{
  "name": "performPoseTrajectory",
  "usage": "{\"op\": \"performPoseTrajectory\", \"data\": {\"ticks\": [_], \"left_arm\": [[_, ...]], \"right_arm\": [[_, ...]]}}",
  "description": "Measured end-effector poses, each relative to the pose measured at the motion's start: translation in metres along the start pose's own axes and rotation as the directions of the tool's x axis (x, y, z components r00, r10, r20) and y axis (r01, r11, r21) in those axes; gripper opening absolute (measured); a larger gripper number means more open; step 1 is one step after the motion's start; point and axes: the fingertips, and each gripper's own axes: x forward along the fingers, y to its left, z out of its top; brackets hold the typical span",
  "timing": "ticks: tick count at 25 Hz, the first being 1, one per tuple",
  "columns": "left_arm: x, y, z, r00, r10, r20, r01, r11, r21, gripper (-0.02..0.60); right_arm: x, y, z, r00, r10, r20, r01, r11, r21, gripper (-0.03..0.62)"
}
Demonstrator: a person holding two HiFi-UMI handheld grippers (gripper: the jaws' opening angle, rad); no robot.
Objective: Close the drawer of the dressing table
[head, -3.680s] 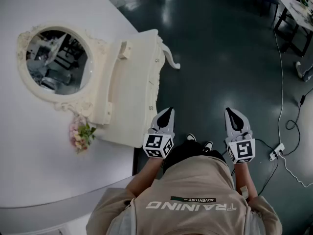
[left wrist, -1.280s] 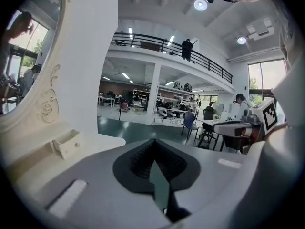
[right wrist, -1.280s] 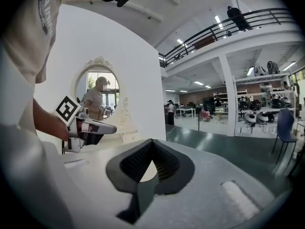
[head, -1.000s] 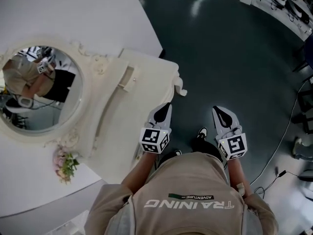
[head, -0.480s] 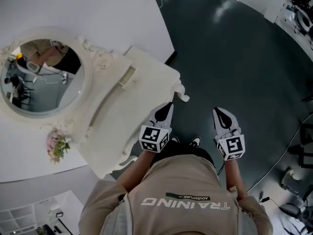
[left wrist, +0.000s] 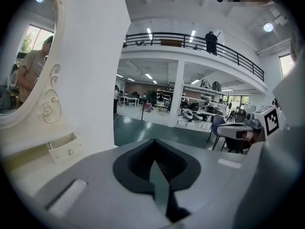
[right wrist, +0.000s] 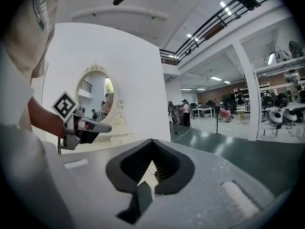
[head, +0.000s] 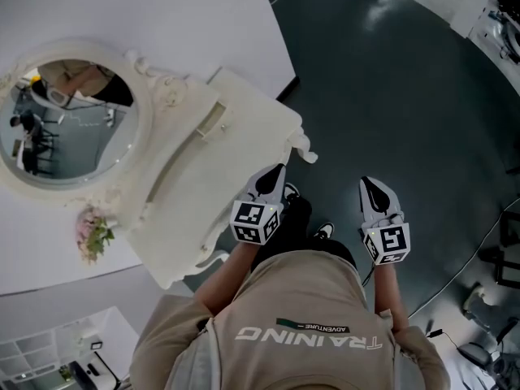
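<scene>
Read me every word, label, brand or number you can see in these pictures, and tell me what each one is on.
"TRAINING": large white letters on the person's shirt, upside down in the head view.
"ADVENTURE": small dark label on the same shirt.
Marker cubes on the left gripper and right gripper: square patterns only, no words.
Nothing else is readable.

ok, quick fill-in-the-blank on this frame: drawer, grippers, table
1. The small drawer on the table stands ____.
2. The jaws of the left gripper and the right gripper are both ____, with nothing between them.
3. The gripper nearer the table is the ____ one.

Missing words: open; shut; left
</scene>
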Motion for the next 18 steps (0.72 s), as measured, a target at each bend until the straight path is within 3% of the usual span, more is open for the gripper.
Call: {"op": "performPoseTrajectory", "data": {"ticks": [5, 11, 18], "left_arm": [[0.009, 0.022, -0.002, 1.0, 0.027, -0.004, -0.027, 1.0, -0.002, 0.018], [0.025, 0.054, 0.004, 0.997, 0.078, 0.022, -0.076, 0.995, -0.066, 0.018], [0.045, 0.104, 0.01, 0.99, 0.135, 0.036, -0.131, 0.986, -0.102, 0.018]], "right_arm": [[0.016, 0.0, 0.001, 1.0, 0.0, -0.012, 0.0, 1.0, 0.002, 0.002], [0.041, 0.007, 0.012, 0.998, 0.048, -0.034, -0.049, 0.998, -0.031, 0.002], [0.099, 0.003, 0.055, 0.997, 0.076, 0.012, -0.074, 0.99, -0.116, 0.002]]}}
